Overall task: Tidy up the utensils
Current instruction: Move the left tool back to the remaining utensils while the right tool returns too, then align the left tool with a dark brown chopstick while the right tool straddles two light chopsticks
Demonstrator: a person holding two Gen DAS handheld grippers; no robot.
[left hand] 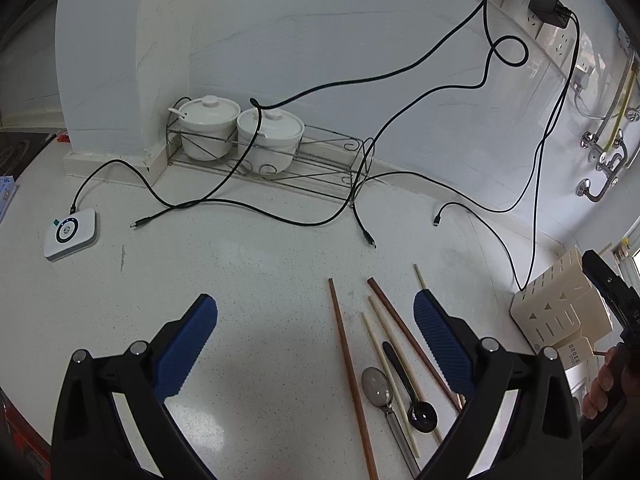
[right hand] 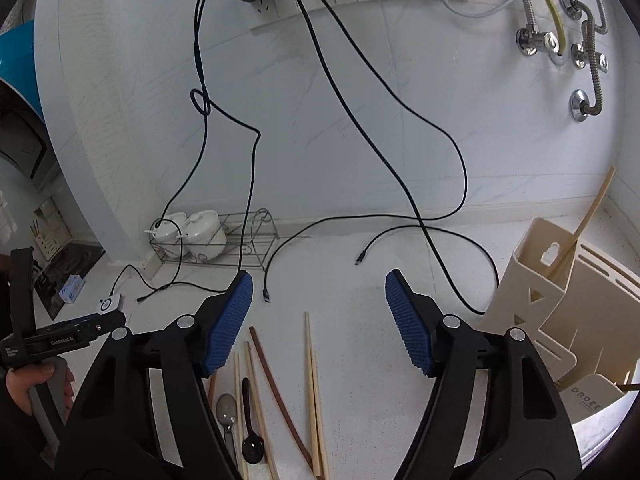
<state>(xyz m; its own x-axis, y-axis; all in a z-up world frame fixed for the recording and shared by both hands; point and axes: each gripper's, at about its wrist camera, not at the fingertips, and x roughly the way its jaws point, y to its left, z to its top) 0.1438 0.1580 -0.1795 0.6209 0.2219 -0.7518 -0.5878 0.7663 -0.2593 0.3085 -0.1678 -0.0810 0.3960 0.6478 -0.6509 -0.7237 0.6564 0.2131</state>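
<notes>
The utensils lie loose on the white speckled counter (left hand: 248, 280), in a rough fan whose long axes run from the near edge away toward the wall: a dark brown chopstick (left hand: 351, 372) leaning slightly left at its far tip, a second brown chopstick (left hand: 404, 328) slanting the other way, pale chopsticks (left hand: 386, 364) between them, a metal spoon (left hand: 377, 387) with its bowl toward the wall and its handle toward the camera, and a black spoon (left hand: 422, 416) lying the opposite way, bowl near and handle pointing away. To their right stands the cream utensil holder (left hand: 560, 312), a slotted caddy with triangular cut-outs; a tag at its base reads "DROEE" in both views. Only the right wrist view shows inside the holder, where one pale chopstick (right hand: 588, 220) already leans upright and tilted to the right, and it also shows a separate pair of pale chopsticks (right hand: 314, 392) lying side by side, nearly touching. The left gripper (left hand: 316, 320) hovers over the counter with its blue-padded jaws spread wide and nothing between them; seen from the right wrist view, its body carries the lettering "GenRobot.AI". The right gripper (right hand: 320, 308) is likewise parted above the utensils, gripping nothing. Farther back, the left view shows two white lidded pots (left hand: 240, 132) in a wire rack (left hand: 320, 160), a white puck-shaped device (left hand: 71, 234), and black cables (left hand: 400, 76) trailing from wall plugs.
</notes>
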